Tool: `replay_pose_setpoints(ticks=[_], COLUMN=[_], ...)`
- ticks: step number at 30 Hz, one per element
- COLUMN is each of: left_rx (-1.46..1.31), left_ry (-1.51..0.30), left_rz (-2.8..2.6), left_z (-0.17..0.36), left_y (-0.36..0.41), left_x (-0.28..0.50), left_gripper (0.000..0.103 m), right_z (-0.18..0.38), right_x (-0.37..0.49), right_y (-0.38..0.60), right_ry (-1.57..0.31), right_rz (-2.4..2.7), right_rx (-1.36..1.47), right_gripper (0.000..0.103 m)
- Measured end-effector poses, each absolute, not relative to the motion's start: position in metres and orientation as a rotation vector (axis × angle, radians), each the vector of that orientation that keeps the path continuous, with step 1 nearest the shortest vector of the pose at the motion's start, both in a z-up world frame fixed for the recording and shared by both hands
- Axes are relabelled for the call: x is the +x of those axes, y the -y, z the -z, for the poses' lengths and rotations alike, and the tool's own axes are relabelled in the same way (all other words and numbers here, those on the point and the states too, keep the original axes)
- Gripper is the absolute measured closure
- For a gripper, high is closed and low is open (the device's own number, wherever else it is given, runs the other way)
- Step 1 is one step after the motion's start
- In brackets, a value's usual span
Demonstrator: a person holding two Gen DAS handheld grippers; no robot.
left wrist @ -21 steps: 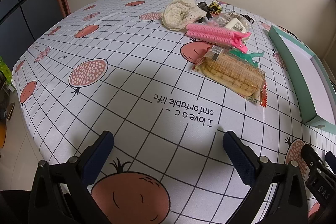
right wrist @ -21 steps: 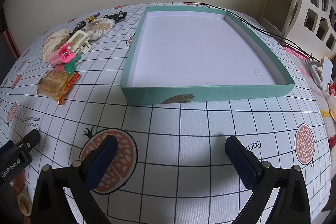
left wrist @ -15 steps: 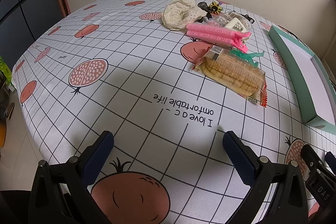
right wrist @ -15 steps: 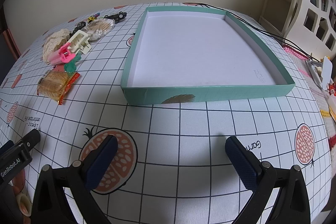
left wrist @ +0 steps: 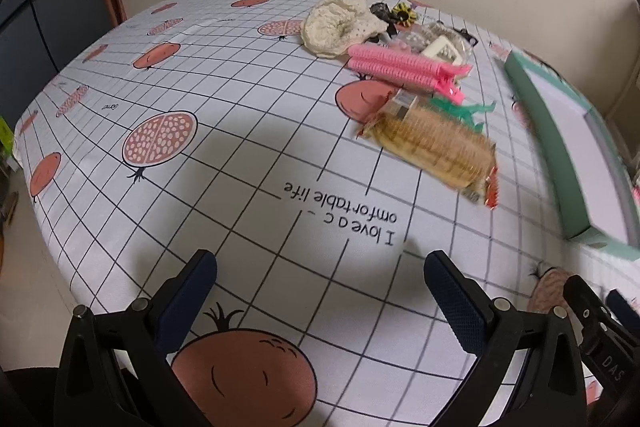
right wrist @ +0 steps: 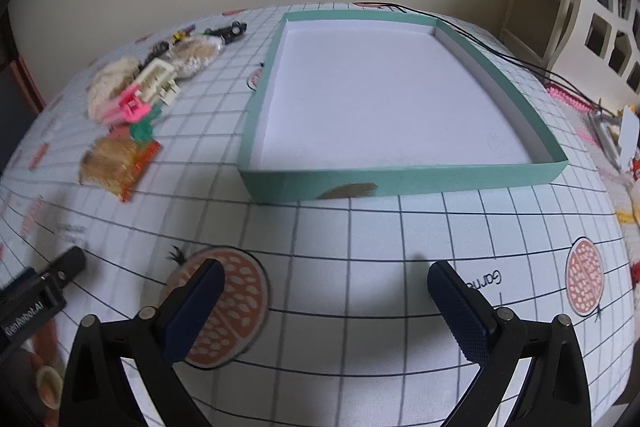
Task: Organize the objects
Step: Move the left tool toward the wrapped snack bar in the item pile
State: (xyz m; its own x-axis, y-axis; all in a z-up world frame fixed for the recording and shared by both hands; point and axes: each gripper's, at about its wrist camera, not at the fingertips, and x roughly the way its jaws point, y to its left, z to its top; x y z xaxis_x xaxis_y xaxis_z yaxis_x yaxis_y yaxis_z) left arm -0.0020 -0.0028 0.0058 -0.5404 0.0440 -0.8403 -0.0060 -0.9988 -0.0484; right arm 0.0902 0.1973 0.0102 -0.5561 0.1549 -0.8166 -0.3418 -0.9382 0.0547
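Left wrist view: left gripper [left wrist: 320, 279] wide apart, empty. Right gripper [right wrist: 326, 287] likewise, short of empty teal tray [right wrist: 400, 183]. Left of tray: snack packet [left wrist: 436, 147], nearest. Best squeezed gently across its width.

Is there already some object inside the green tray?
No, the right wrist view shows the green tray with only its bare white floor; the small objects lie outside it on the tablecloth.

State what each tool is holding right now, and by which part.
Nothing is held. The left tool and the right tool are both open over the tablecloth, with nothing between their fingers.
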Motion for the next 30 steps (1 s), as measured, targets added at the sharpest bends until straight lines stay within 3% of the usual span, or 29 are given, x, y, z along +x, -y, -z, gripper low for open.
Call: replay_pose_setpoints(ticks=[8, 18, 22, 25, 30], left_rx=[-1.57, -1.668, -1.761, -1.839, -1.866], left_ry=[0.073, 0.1, 0.241, 0.338, 0.348], left_rz=[-2.698, -2.619, -2.533, -2.511, -2.552], left_z=[-0.037, -0.075, -0.071, -0.065, -0.06], left_y=[0.002, -0.005, -0.005, -0.003, -0.012], left_x=[-0.019, -0.068, -0.088, -0.103, -0.122], left_gripper=[0.0, 0.0, 0.0, 0.0, 0.0], right_z=[-0.066, -0.123, -0.13, -0.125, -0.111], right_x=[0.071, 0.012, -0.011, -0.034, -0.059], right_y=[-0.175, -0.176, -0.179, -0.181, -0.189], right_ry=[-0.167, -0.132, -0.136, -0.124, -0.214], right_rz=[-2.642, -2.708, -2.739, -2.735, -2.738], right_rx=[-1.223, -1.289, -1.307, -1.375, -1.42], right_gripper=[0.001, 0.003, 0.01, 0.024, 0.029])
